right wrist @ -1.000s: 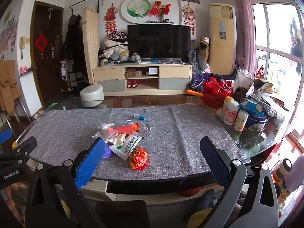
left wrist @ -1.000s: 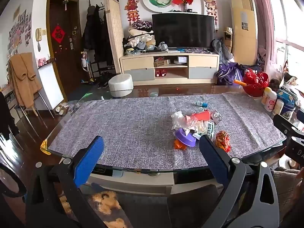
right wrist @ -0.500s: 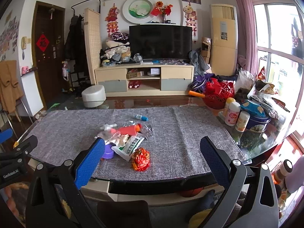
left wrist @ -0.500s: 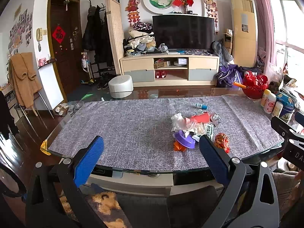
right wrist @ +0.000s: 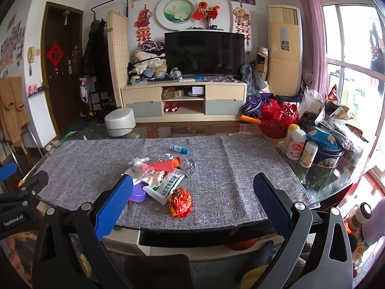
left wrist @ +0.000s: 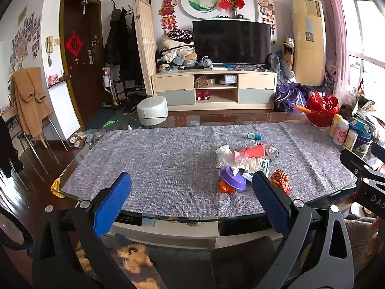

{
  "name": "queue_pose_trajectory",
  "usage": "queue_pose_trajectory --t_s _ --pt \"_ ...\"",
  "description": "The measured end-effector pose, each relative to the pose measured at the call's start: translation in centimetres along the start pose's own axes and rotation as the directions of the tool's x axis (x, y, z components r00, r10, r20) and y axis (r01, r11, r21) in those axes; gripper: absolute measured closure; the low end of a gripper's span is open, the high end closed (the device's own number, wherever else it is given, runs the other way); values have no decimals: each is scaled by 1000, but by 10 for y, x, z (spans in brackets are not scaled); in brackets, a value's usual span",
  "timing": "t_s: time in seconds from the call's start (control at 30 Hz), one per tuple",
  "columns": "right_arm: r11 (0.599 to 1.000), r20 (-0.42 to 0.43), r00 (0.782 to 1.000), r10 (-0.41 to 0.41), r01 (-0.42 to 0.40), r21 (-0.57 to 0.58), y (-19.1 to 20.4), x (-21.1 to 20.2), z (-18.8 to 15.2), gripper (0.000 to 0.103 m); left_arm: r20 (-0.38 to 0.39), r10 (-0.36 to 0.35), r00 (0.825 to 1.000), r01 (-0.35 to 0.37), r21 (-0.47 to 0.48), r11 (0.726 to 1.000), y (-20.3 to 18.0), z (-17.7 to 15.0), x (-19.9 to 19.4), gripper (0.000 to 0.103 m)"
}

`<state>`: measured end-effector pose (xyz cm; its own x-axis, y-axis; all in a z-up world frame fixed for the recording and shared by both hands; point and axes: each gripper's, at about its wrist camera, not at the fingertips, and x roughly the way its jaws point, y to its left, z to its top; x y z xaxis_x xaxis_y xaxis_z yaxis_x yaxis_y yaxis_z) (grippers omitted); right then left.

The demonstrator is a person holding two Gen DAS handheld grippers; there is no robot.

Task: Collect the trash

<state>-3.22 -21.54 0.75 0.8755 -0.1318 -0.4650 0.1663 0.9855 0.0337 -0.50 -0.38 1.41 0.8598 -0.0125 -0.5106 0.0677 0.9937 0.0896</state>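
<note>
Both grippers, left gripper and right gripper, hover wide apart and empty short of the table edge, squared toward the trash pile at twelve o'clock on the grey runner.

The right gripper has turned a touch to its left and lifted slightly; in its view the trash pile and the crumpled red wrapper near the table's front edge sit a little further right and lower than a second ago. The left gripper has tipped up by a small amount; the front edge of the table and the television have slid a little lower in its view. The drift is small in both views; in the left wrist view, the right gripper's dark body at the table's right end has edged slightly inward.
</note>
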Motion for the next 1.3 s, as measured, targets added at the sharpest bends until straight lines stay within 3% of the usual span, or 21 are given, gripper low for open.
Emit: queue_pose_trajectory --t_s 0.43,0.9,1.13,1.3 --pt "1000 -10 1000 5 -5 3 2 4 -2 3 -3 1 1000 -1 -3 1000 1 2 -1 8" --pt "998 61 998 -34 31 61 -21 1 6 3 -7 2 1000 -2 -6 1000 6 -3 10 8" --pt "996 -12 999 -29 30 80 -30 30 -5 3 -42 -7 999 7 -7 1000 6 -10 34 8" --pt "1000 -108 994 -13 15 19 -19 62 -20 3 -96 -30 995 27 -31 999 9 -20 65 8"
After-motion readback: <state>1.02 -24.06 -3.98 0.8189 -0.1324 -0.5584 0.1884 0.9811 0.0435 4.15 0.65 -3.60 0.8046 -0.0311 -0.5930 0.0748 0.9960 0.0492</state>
